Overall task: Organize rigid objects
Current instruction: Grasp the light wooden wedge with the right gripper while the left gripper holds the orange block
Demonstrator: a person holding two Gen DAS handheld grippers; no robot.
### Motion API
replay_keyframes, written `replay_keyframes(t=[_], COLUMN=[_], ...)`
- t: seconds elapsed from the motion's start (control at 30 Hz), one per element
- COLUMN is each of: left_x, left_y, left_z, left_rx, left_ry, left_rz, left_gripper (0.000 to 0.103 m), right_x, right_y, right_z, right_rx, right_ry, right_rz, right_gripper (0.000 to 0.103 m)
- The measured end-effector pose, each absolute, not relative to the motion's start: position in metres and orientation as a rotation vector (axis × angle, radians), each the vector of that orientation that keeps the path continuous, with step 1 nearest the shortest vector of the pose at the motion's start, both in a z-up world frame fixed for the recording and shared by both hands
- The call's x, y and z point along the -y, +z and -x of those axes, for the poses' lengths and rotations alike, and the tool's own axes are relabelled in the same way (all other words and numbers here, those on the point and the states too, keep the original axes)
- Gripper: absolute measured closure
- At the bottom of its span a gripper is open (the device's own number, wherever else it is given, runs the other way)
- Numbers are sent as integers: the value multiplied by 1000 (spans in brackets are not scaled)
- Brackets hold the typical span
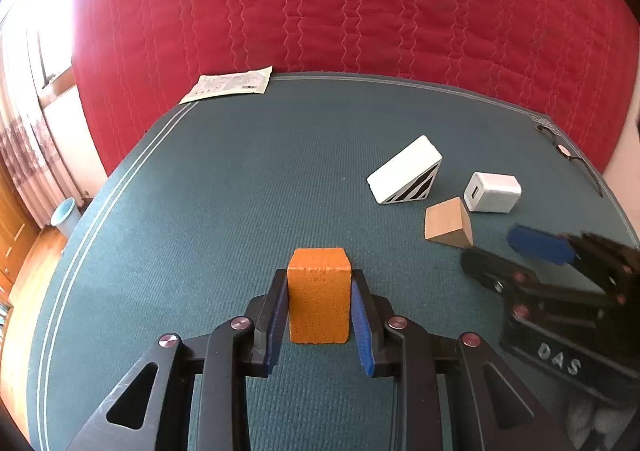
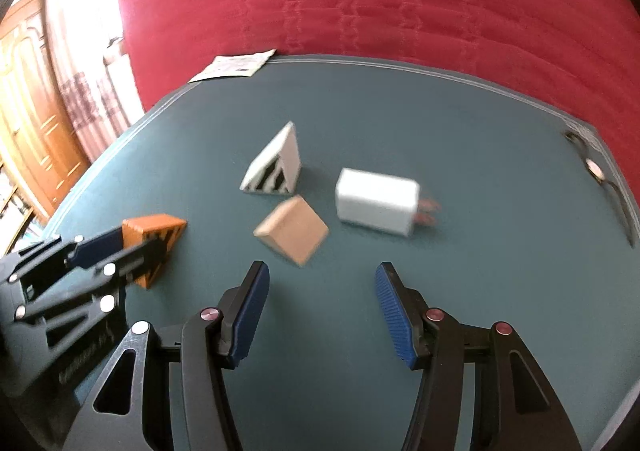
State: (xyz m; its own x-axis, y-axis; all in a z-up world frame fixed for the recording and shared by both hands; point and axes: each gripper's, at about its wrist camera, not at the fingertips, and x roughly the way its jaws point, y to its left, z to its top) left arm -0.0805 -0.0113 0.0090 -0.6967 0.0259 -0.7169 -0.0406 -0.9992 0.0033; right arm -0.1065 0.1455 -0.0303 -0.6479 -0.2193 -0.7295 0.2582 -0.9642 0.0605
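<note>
An orange block (image 1: 318,299) stands on the teal mat (image 1: 224,179), and my left gripper (image 1: 319,276) is shut on it, blue pads pressing both sides. The right wrist view shows the same orange block (image 2: 154,225) in the left gripper (image 2: 146,241) at the left. My right gripper (image 2: 322,267) stands open with nothing between its fingers, just short of a wooden wedge (image 2: 294,231). Beyond it lie a white wedge with black stripes (image 2: 276,167) and a white charger plug (image 2: 376,201). From the left wrist, the right gripper (image 1: 508,251) is near the wooden wedge (image 1: 446,225), the striped wedge (image 1: 404,171) and the charger (image 1: 494,193).
The mat lies on a red quilt (image 1: 340,3). A paper leaflet (image 1: 230,85) rests at the mat's far left corner, and a dark cord with a small round piece (image 1: 564,149) at its far right corner. A pale blue bin (image 1: 66,215) stands on the wooden floor to the left.
</note>
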Motion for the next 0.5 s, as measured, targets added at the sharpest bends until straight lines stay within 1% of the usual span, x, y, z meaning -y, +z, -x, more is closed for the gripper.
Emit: replay_keyframes(t=[0.13, 0.43, 0.47, 0.5], left_x=[10, 14, 15, 15], left_y=[8, 5, 4, 4], left_z=[80, 83, 83, 82], left_rx=[-18, 0, 5, 7], left_ry=[2860, 2855, 2854, 2854], left_rz=[1220, 1250, 1252, 1252], left_gripper=[72, 71, 71, 71], right_x=[-139, -119, -118, -118], right_y=[-29, -30, -30, -30], right_z=[120, 141, 141, 142], right_rx=[-86, -256, -261, -260], right_ry=[-2547, -2508, -2504, -2499], right_rz=[-1125, -1106, -1104, -1101], right_gripper=[46, 47, 47, 51])
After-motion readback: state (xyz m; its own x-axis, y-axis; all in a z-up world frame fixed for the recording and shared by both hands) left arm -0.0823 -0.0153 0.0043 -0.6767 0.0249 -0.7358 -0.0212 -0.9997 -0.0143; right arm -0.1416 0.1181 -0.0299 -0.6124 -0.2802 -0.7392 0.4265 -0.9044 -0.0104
